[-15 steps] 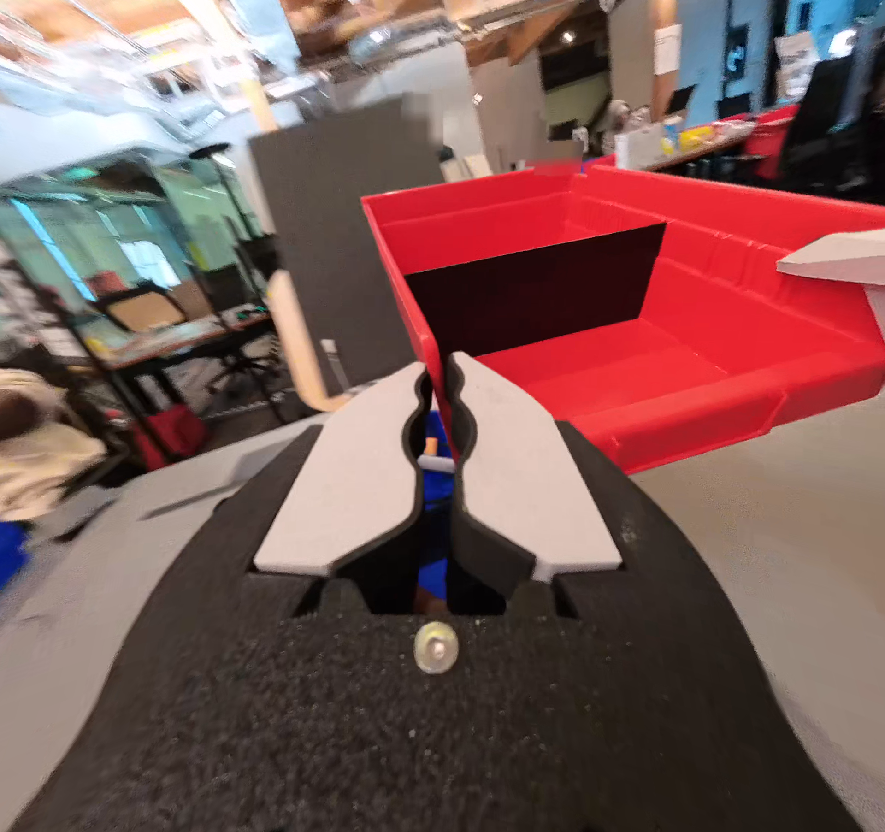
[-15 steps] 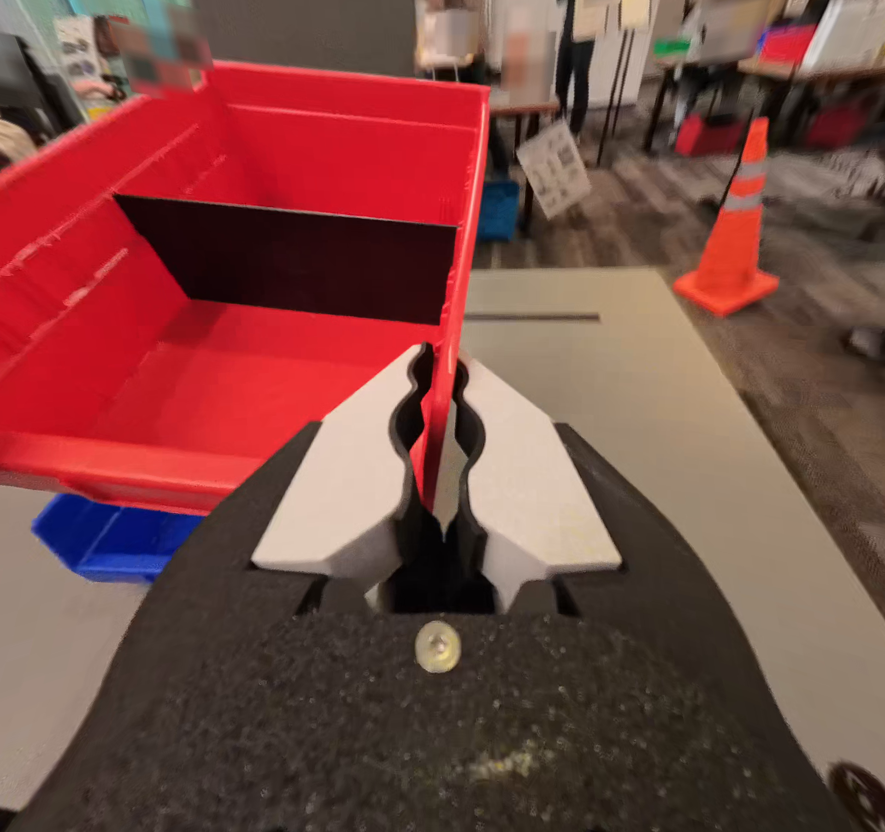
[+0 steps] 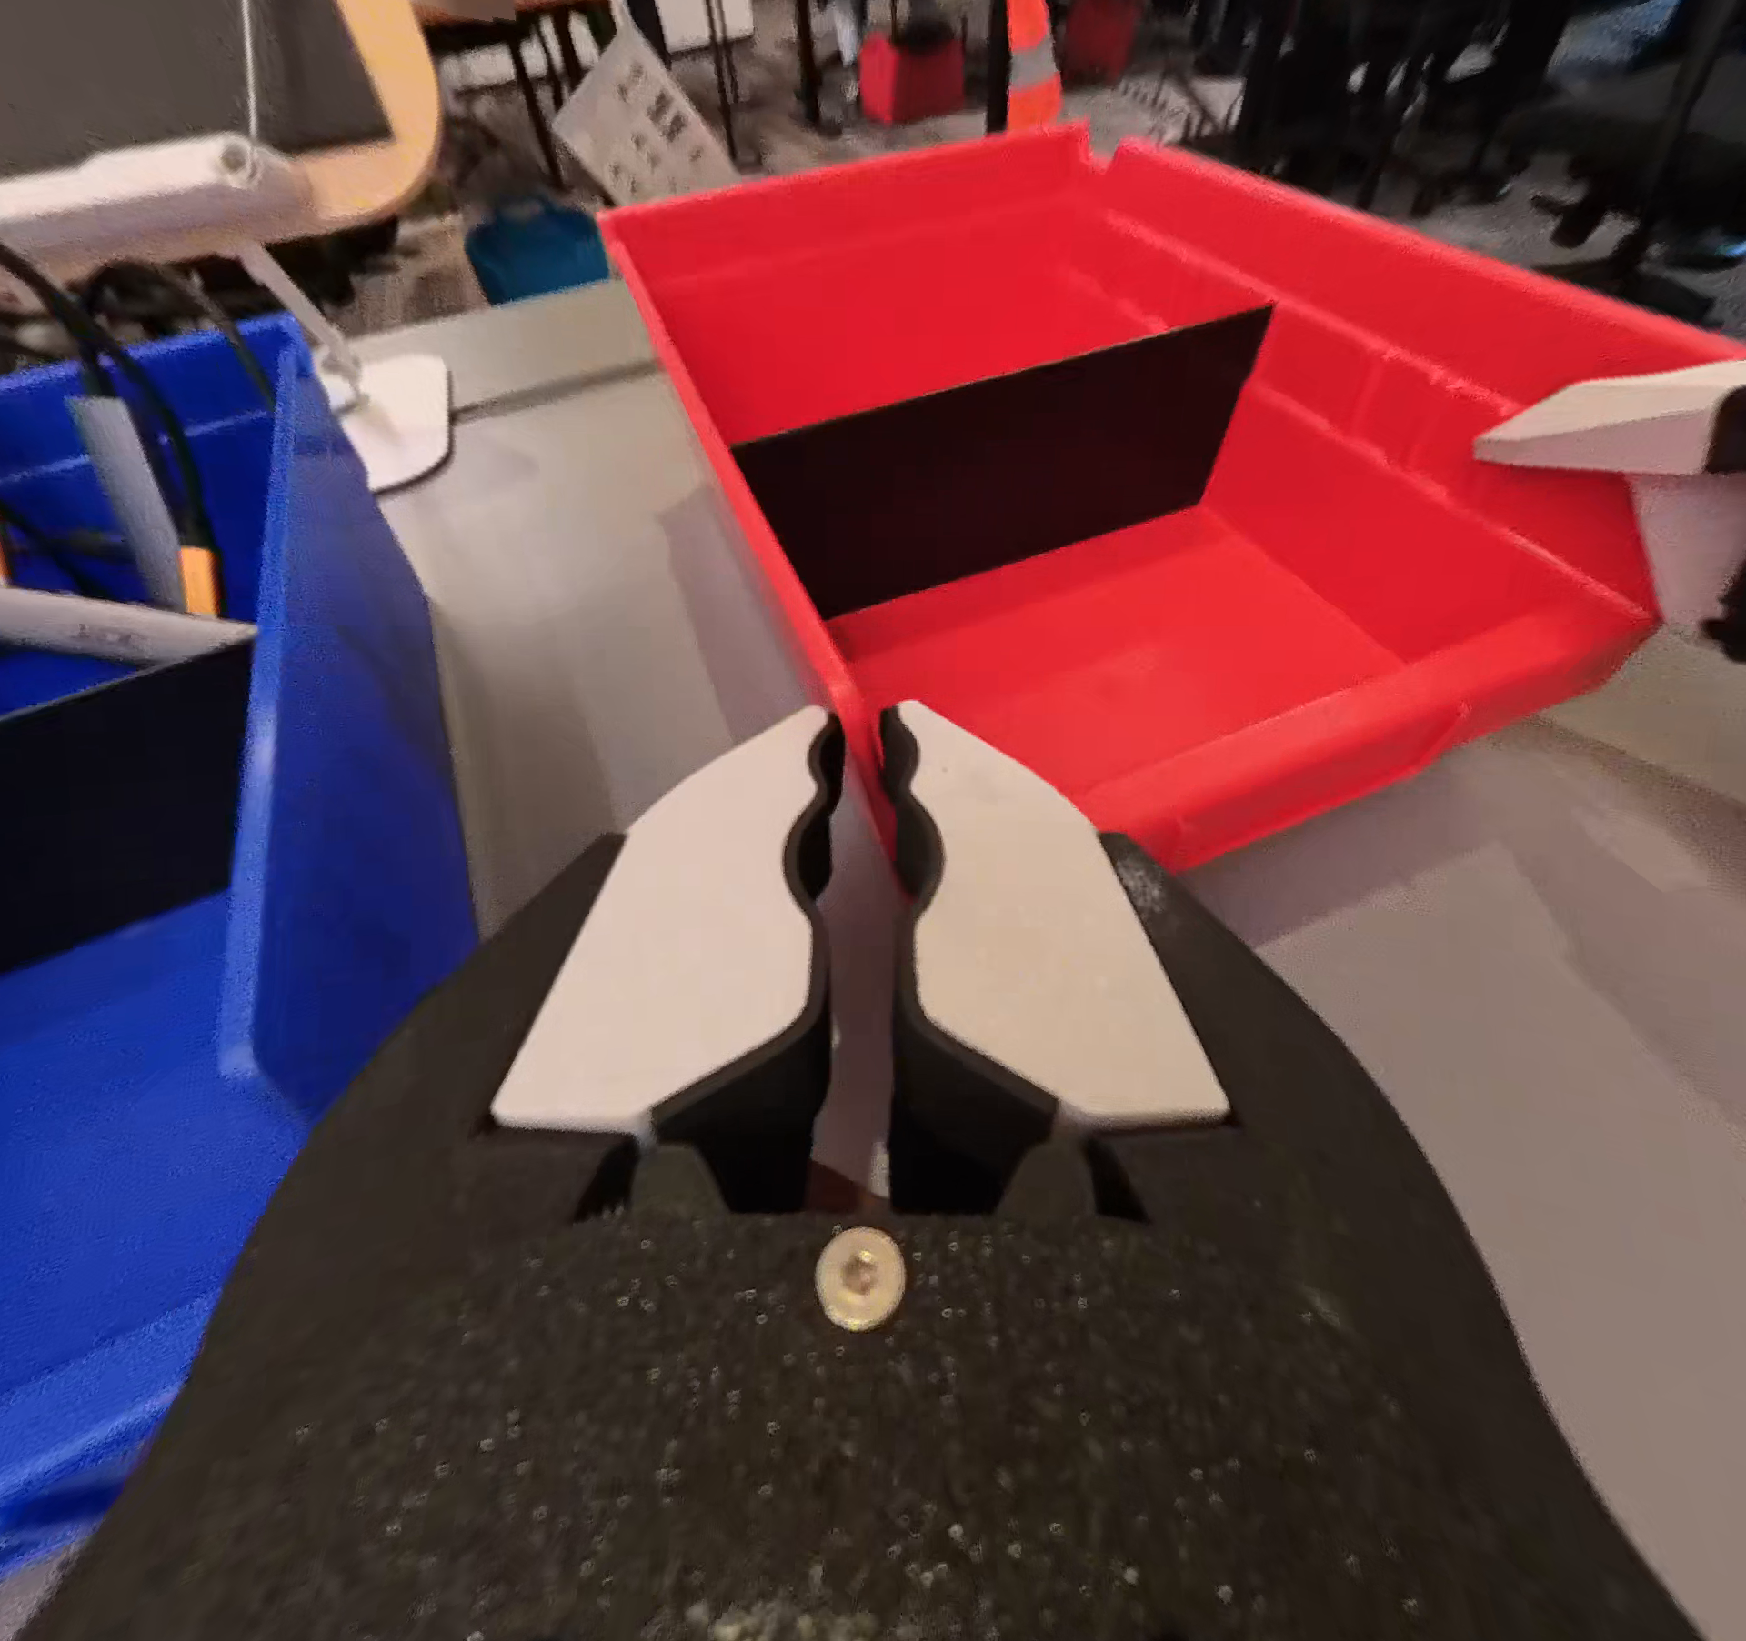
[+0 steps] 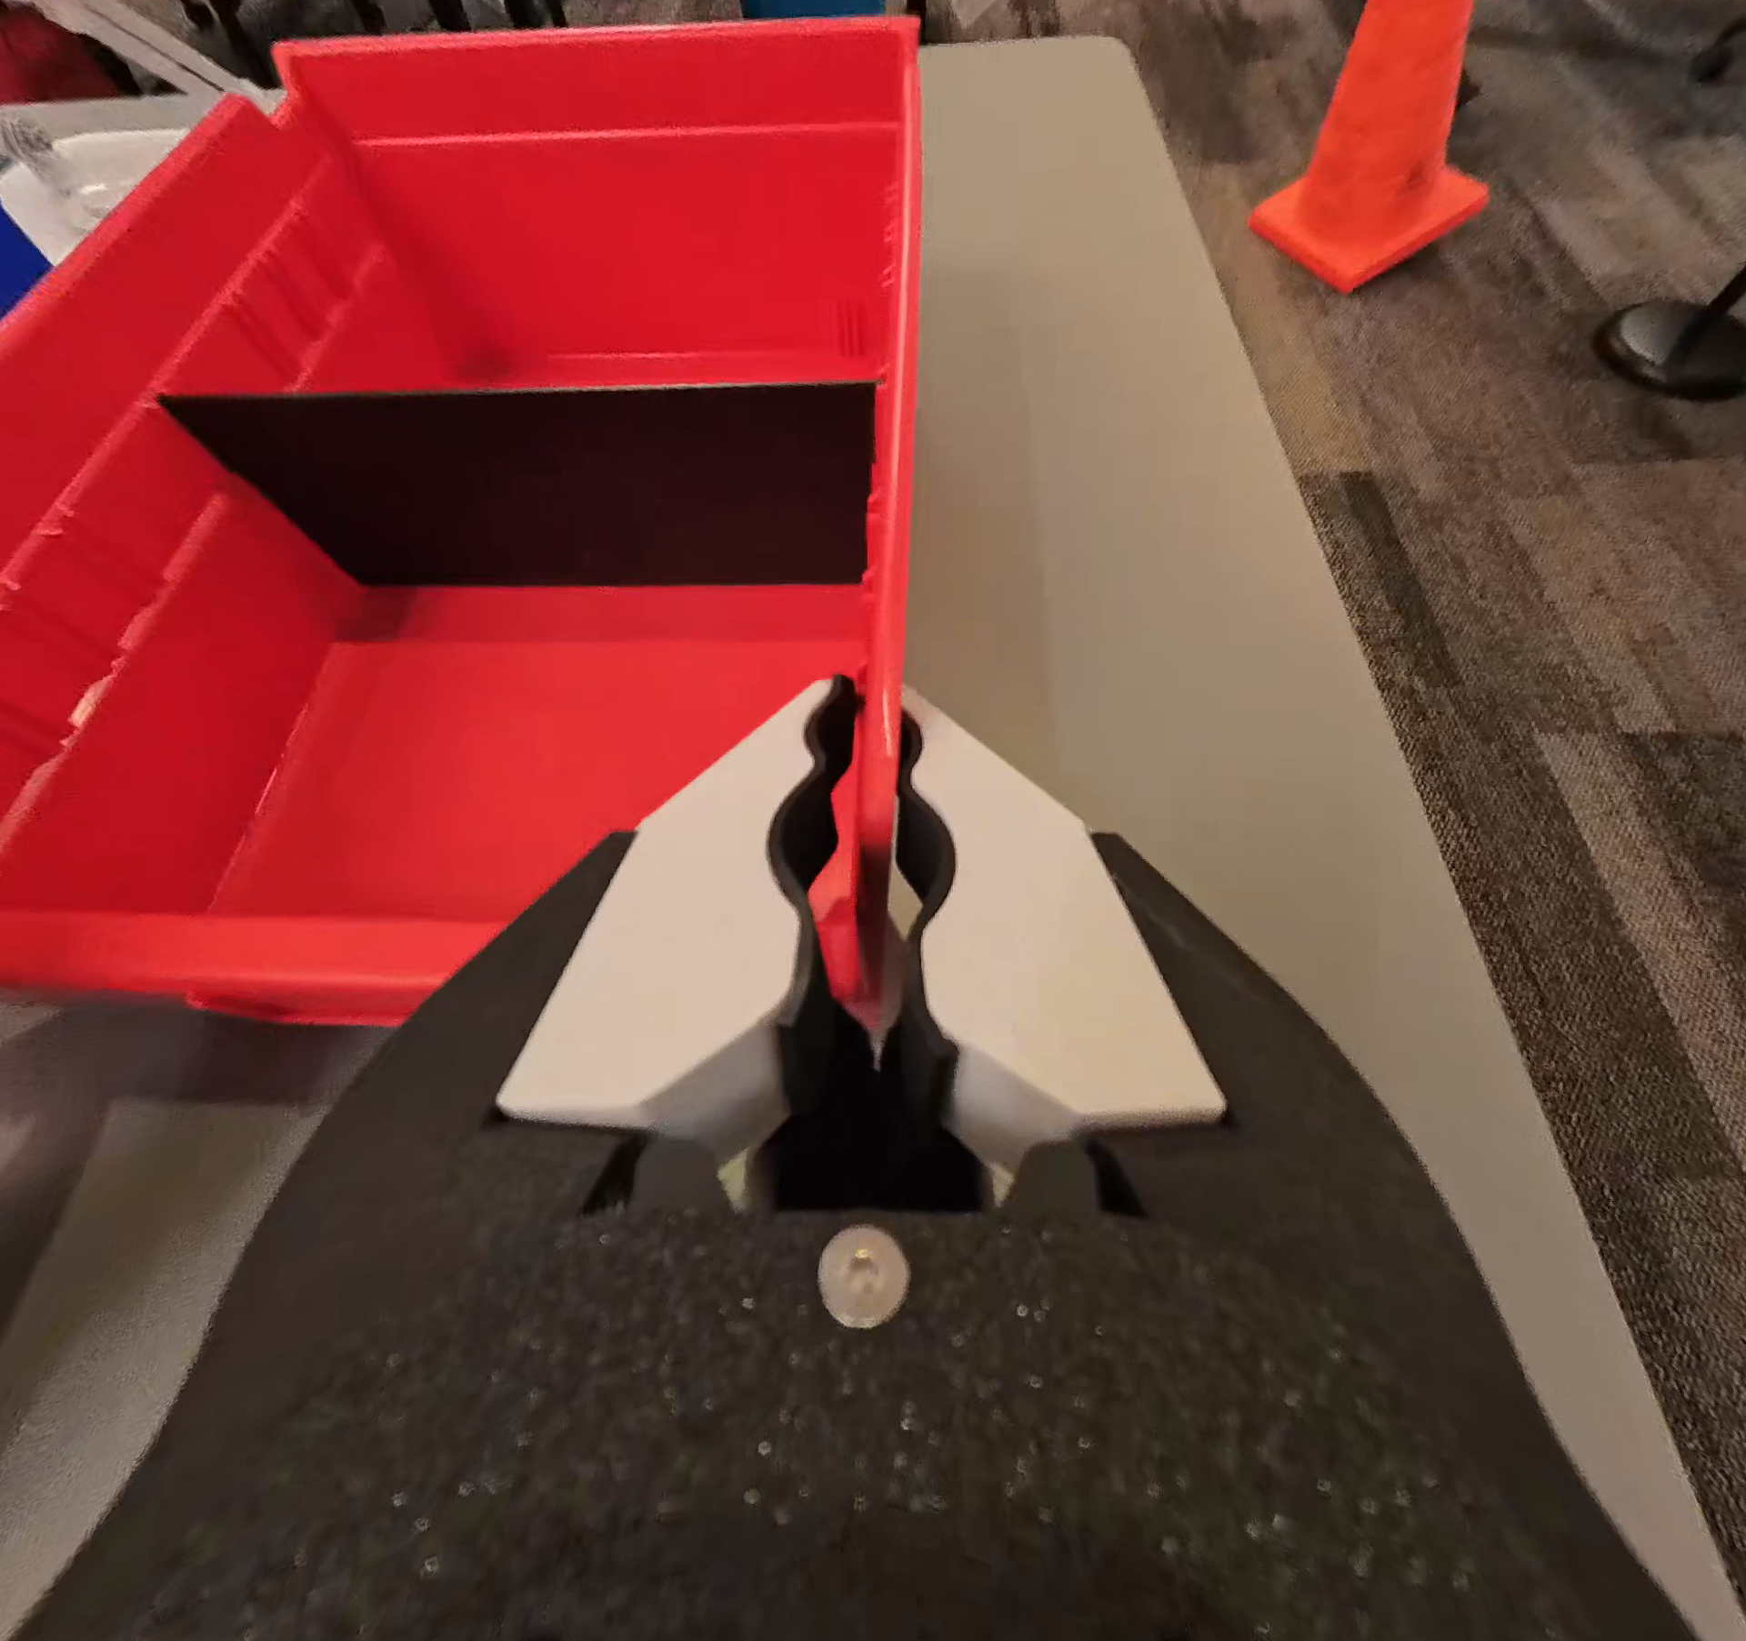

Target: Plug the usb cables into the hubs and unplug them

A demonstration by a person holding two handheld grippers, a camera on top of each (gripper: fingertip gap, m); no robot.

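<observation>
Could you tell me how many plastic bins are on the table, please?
2: the red bin, gripped at its side walls by both tongs, and the blue bin to its left. Others may sit outside the views.

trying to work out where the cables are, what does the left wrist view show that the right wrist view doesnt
Only the left wrist view shows the blue bin left of the red bin, with black cables and a black divider inside, plus a white lamp base on the table and the right gripper's fingertip at the red bin's far wall.

Only the right wrist view shows the table's right edge and the carpet beside it.

Both show the red bin with its black divider, an orange cone, and each view's own gripper, left gripper and right gripper, clamped on a side wall.
</observation>
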